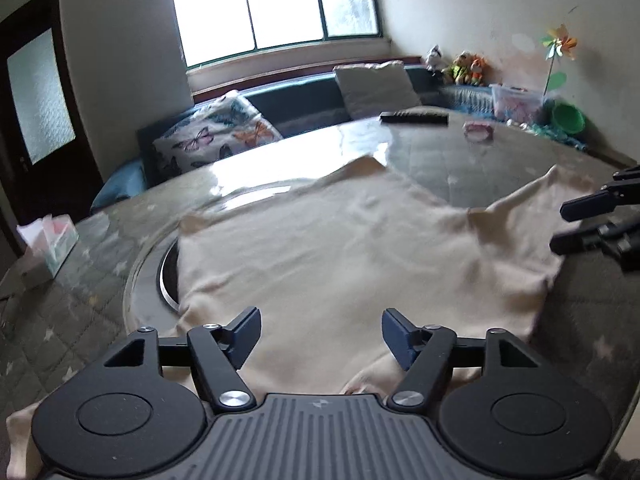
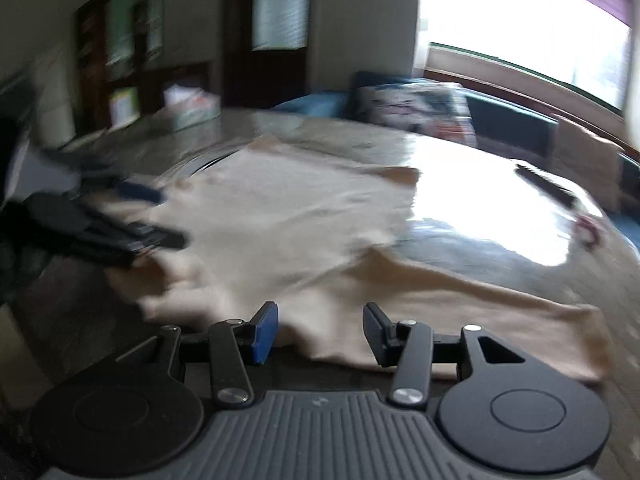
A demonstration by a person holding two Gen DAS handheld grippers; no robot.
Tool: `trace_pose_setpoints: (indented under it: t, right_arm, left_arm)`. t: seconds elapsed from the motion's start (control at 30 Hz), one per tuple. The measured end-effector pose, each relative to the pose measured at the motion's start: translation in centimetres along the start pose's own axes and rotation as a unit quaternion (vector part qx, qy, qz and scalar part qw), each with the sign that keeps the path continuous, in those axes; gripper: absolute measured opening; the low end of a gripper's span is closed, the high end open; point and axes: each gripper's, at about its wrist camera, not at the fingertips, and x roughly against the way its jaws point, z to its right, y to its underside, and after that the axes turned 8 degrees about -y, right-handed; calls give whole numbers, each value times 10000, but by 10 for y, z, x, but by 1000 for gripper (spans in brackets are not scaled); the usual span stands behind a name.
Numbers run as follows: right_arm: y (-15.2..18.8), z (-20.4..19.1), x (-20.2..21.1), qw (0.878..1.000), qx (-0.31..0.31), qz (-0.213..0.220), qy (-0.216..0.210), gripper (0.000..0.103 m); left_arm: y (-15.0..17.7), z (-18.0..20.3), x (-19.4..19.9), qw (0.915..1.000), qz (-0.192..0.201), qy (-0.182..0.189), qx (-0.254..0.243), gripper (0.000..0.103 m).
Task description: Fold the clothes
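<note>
A cream garment (image 1: 340,248) lies spread flat on a round glass-topped table (image 1: 460,160), one corner reaching toward the far side. My left gripper (image 1: 320,334) hovers over the cloth's near edge, open, with only the fabric below showing between its blue pads. At the right edge of that view my right gripper (image 1: 560,226) sits by the garment's right side. In the blurred right wrist view the garment (image 2: 288,232) stretches ahead and to the right. There my right gripper (image 2: 320,332) is open with nothing pinched, and the left gripper (image 2: 156,216) shows at the left.
A black remote control (image 1: 414,117) and a small pink object (image 1: 478,131) lie on the table's far side. A tissue box (image 1: 52,246) stands at the left edge. A metal turntable ring (image 1: 166,280) peeks from under the cloth. A sofa with cushions (image 1: 376,88) runs behind.
</note>
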Motion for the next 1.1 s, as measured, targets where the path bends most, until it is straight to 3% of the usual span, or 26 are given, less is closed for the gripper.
trace_pose_setpoints:
  t: [0.17, 0.33, 0.47, 0.63, 0.8, 0.87, 0.9, 1.1]
  right_arm:
    - [9, 58, 12, 9928, -833, 69, 861, 47]
    - [24, 110, 18, 9741, -1507, 120, 1684, 46]
    - [35, 136, 17, 9585, -1943, 153, 2082, 42]
    - [45, 151, 18, 9531, -2181, 220, 2088, 28]
    - [45, 150, 18, 9538, -2272, 298, 1945, 28]
    - [45, 150, 17, 9528, -2267, 337, 1992, 19]
    - [43, 150, 16, 9521, -2291, 355, 1994, 9]
    - [30, 157, 36, 9483, -2366, 739, 1983, 4]
  left_arm:
    - [-11, 17, -1, 9997, 98, 236, -16, 72]
    - [-16, 37, -6, 9990, 81, 428, -123, 72]
    - [-16, 48, -10, 9982, 26, 548, -222, 72]
    - [-11, 58, -14, 9974, -94, 593, -389, 72]
    - [-12, 61, -14, 9975, -111, 577, -395, 72]
    - [-14, 62, -12, 9974, -77, 588, -402, 72]
    - [-15, 63, -12, 9974, -62, 591, -410, 73]
    - [-18, 72, -14, 9965, -35, 690, -468, 73]
